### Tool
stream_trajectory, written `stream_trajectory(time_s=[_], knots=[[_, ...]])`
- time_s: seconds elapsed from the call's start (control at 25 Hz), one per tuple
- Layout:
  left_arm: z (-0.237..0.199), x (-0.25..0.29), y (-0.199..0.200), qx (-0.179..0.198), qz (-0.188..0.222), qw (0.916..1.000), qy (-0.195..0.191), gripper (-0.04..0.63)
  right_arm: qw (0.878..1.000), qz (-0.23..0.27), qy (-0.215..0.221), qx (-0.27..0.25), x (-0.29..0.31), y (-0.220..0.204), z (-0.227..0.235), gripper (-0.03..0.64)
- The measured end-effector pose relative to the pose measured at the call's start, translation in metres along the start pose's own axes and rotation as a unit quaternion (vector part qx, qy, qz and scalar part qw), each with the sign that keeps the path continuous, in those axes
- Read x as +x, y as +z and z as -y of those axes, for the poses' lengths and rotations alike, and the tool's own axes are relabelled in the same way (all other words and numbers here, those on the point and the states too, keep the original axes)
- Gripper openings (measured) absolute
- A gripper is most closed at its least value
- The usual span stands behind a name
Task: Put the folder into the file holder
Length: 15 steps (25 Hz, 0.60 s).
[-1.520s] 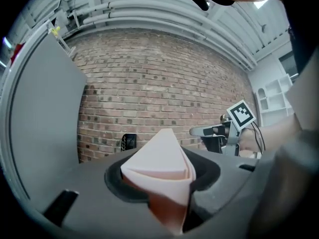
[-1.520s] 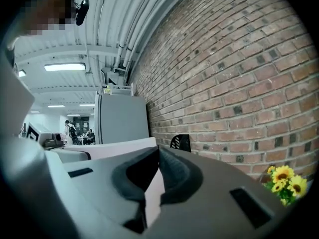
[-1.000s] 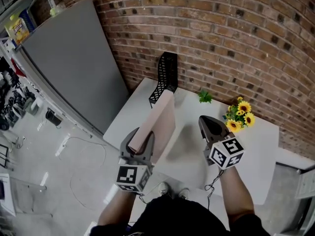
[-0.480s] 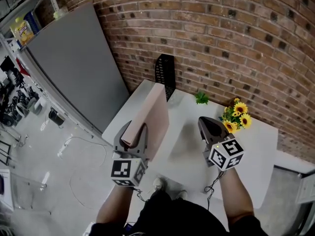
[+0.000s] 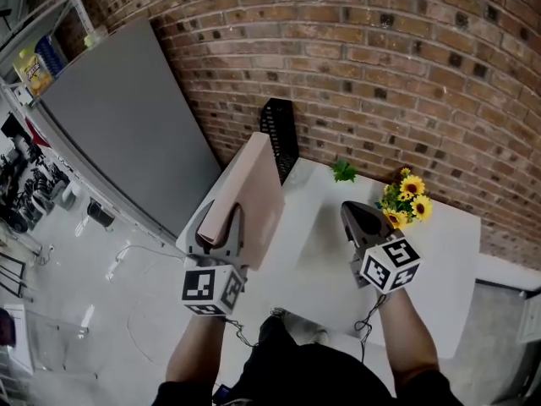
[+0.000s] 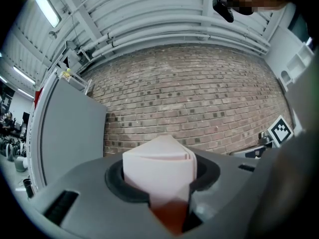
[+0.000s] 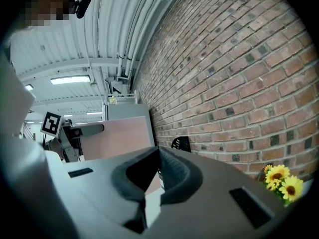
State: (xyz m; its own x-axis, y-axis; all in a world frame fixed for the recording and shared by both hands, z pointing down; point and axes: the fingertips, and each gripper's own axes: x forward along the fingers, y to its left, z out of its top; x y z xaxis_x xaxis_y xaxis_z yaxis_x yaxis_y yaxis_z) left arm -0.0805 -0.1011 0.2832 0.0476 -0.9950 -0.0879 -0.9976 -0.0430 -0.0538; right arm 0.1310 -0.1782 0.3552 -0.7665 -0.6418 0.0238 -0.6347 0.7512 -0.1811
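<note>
The left hand-held gripper [image 5: 222, 227] clamps the pink folder [image 5: 260, 184] upright, its edge aimed at the file holder [image 5: 280, 134] at twelve o'clock, probably for sliding in. The right hand-held gripper [image 5: 362, 218] is closed and empty.

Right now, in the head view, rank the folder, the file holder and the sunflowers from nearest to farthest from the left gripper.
1. The folder: clamped in the jaws of the left gripper.
2. The file holder: ahead, at the back left of the table.
3. The sunflowers: at the table's back right.
</note>
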Motion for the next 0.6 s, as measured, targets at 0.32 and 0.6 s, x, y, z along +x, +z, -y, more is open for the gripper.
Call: stream_trajectory(time_s=[0.32,0.6], knots=[[-0.014,0.032,0.001,-0.001,0.012,0.9999,-0.011,0.167,1.0,-0.001,-0.014,0.0,0.02,0.0,0.015,0.003],[-0.047,0.072,0.001,-0.006,0.023,0.9995,-0.022,0.167,0.999,-0.002,-0.033,0.005,0.057,0.0,0.025,0.003]])
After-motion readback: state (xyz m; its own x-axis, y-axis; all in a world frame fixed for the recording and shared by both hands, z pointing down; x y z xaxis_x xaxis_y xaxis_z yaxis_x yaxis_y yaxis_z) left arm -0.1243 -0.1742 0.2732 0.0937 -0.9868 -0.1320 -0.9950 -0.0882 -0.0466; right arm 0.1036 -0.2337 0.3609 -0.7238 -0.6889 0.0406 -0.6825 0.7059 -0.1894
